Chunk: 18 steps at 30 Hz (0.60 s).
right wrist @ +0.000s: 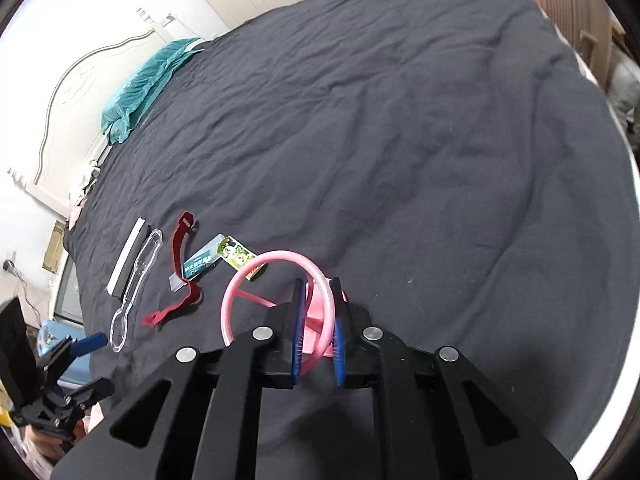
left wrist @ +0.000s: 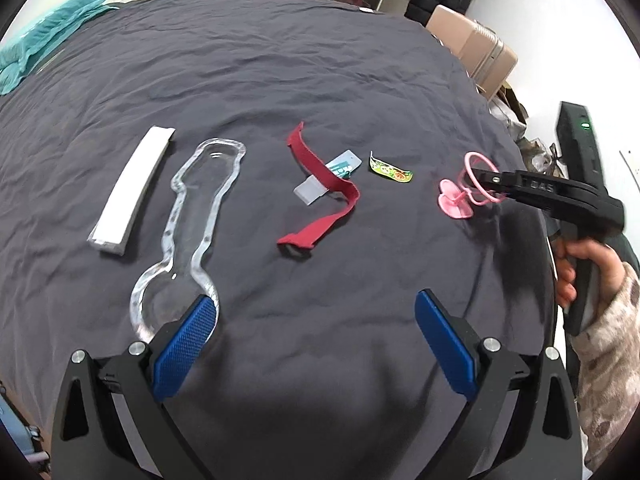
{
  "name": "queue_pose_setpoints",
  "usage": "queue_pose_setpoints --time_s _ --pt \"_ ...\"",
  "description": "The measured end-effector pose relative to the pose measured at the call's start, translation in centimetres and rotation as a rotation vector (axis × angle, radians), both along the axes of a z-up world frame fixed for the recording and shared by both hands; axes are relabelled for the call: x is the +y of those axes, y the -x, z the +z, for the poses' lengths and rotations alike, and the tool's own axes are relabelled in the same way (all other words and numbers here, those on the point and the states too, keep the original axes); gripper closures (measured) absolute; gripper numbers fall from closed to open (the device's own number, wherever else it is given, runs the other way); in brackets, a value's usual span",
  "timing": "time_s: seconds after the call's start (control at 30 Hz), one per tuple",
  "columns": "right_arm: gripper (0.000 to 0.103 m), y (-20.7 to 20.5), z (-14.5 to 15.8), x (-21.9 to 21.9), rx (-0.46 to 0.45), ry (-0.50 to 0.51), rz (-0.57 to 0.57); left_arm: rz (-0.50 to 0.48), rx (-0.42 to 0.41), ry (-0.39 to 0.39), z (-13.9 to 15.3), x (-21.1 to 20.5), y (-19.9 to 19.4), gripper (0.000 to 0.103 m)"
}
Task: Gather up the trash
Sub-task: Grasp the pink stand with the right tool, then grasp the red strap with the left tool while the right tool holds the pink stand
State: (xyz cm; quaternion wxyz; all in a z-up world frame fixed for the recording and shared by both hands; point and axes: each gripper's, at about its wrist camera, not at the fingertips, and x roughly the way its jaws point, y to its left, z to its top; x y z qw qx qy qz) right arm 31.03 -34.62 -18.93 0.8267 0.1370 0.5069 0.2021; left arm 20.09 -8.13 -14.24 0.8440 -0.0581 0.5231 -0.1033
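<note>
Nearest the left wrist camera, the left claw (left wrist: 316, 344) stands with its blue pads wide apart and nothing between them, one pad just over the rounded end of a clear plastic tray (left wrist: 188, 236); held low and pointing down at the bed (left wrist: 320, 60), it looks staged to take that piece next. Off to the right, the right claw (right wrist: 316, 328) is clamped on the rim of a pink plastic ring holder (right wrist: 280, 284), a hoop on a thin stem with a flat pink base. The pads pinch the hoop because, I judge, it is the only part that stands up from the bedcover enough to be caught. Whether the base rests on the cover or is just clear of it I cannot tell. A little further out, the other scraps lie strung in a row: a red strap (left wrist: 320, 188) draped across a small printed card (left wrist: 342, 166), a green sweet wrapper (left wrist: 390, 170) beside them, and a long white strip (left wrist: 128, 192) alongside the tray. Spread apart like this, each can be picked singly. Farthest back, a teal pillow (right wrist: 144, 84) sits at the head of the bed.
</note>
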Motion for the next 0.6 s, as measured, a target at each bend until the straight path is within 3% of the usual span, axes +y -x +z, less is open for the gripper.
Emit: queue_pose_setpoints --time_s 0.17,0.3,0.43,0.5,0.57,0.6 --pt "0.094 2.0 1.4 -0.6 -0.028 -0.045 -0.014 -0.021 -0.022 -0.017 -0.5 -0.4 -2.1 0.005" --pt "0.094 3.5 2.3 -0.6 -0.034 -0.045 0.003 -0.071 -0.036 -0.100 -1.3 -1.3 -4.0 0.005" --pt "0.094 4.2 3.0 -0.5 -0.046 -0.023 0.033 -0.186 -0.060 -0.194 -2.3 -3.4 -5.6 0.005" --pt "0.094 4.5 3.3 -0.8 -0.054 -0.028 0.030 -0.227 -0.068 -0.289 -3.0 -4.6 -6.1 0.012" --pt "0.094 4.6 3.4 -1.0 -0.055 -0.044 0.016 -0.278 -0.040 -0.370 -4.2 -5.8 -6.7 0.031" --pt "0.094 4.6 3.4 -1.1 -0.056 -0.048 0.013 -0.282 -0.029 -0.374 -4.5 -5.9 -6.8 0.032"
